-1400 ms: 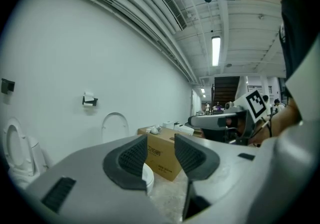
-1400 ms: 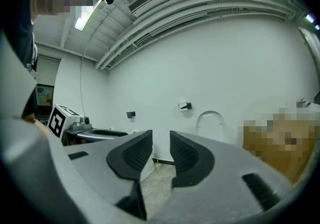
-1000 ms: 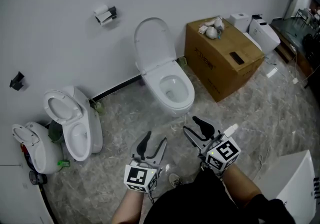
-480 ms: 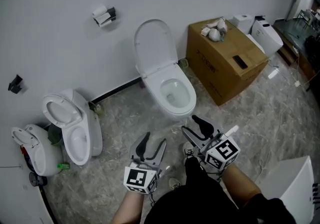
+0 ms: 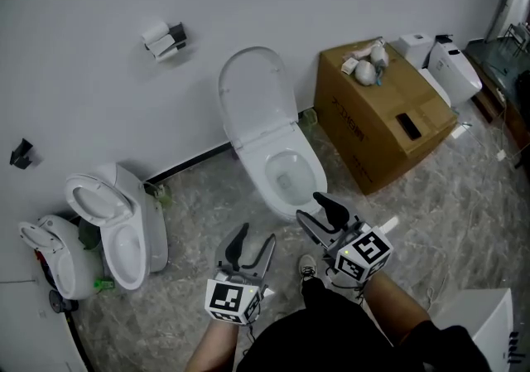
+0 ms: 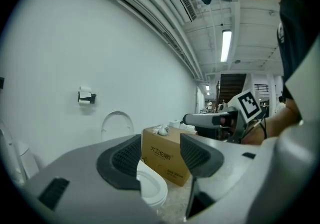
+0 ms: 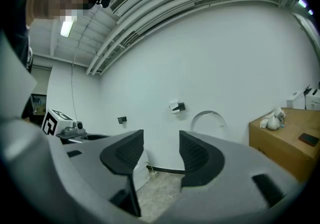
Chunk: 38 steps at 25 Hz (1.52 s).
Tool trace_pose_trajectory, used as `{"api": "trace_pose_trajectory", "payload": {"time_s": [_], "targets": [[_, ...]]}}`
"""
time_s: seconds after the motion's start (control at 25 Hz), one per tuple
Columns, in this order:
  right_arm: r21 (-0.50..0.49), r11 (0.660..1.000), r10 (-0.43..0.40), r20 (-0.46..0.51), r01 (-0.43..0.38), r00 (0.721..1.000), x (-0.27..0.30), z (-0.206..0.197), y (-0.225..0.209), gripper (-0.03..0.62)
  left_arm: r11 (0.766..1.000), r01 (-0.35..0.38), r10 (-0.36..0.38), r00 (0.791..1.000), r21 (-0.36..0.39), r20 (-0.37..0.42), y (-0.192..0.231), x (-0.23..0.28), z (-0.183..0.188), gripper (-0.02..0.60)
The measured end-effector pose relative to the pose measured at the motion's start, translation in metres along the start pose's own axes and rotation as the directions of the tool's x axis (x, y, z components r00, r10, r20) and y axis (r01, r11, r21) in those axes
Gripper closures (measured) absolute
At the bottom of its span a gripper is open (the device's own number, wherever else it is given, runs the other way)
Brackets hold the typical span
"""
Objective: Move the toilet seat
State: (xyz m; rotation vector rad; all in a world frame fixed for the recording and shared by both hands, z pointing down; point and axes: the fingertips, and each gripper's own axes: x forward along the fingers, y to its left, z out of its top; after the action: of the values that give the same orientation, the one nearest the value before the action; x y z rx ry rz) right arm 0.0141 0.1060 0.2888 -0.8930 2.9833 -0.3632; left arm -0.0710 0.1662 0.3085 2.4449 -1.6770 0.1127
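Cardboard box, ahead and to the right of our right claw, carries dark Chinese print too small for us to read. Beyond both claws the toilet seat stands raised against the wall, its long axis upright. Our left claw and the right one gape wide, both empty.

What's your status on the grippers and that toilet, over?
Left gripper open, empty. Right gripper open, empty. Middle toilet's lid raised, untouched. Nothing seen blocking.

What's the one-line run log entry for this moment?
stage: pre-grasp | left gripper: open, empty | right gripper: open, empty | toilet seat: upright, untouched
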Motion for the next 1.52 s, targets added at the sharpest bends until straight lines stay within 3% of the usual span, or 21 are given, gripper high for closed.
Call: {"api": "trace_pose_trajectory", "payload": {"time_s": [0.52, 0.92, 1.2, 1.36, 1.52], "targets": [[0.014, 0.995, 0.095, -0.013, -0.095, 0.995, 0.069, 0.024, -0.099, 0.364, 0.998, -0.065, 0.065, 0.998, 0.014, -0.002, 0.039, 0.116, 0.026, 0.359], [0.038, 0.999, 0.033, 0.034, -0.035, 0.999, 0.105, 0.035, -0.146, 0.356, 0.999, 0.002, -0.001, 1.0, 0.049, -0.023, 0.067, 0.174, 0.037, 0.359], [0.038, 0.994, -0.103, 0.05, 0.101, 0.993, 0.151, 0.038, -0.177, 0.341, 0.987, 0.157, -0.155, 0.987, 0.045, -0.041, 0.112, 0.225, 0.046, 0.36], [0.075, 0.976, -0.211, 0.062, 0.207, 0.975, 0.182, 0.042, -0.187, 0.333, 0.954, 0.296, -0.292, 0.954, 0.051, -0.063, 0.143, 0.247, 0.047, 0.36], [0.061, 0.951, -0.308, 0.066, 0.304, 0.949, 0.205, 0.046, -0.197, 0.329, 0.92, 0.387, -0.383, 0.921, 0.058, -0.068, 0.171, 0.271, 0.055, 0.359]]}}
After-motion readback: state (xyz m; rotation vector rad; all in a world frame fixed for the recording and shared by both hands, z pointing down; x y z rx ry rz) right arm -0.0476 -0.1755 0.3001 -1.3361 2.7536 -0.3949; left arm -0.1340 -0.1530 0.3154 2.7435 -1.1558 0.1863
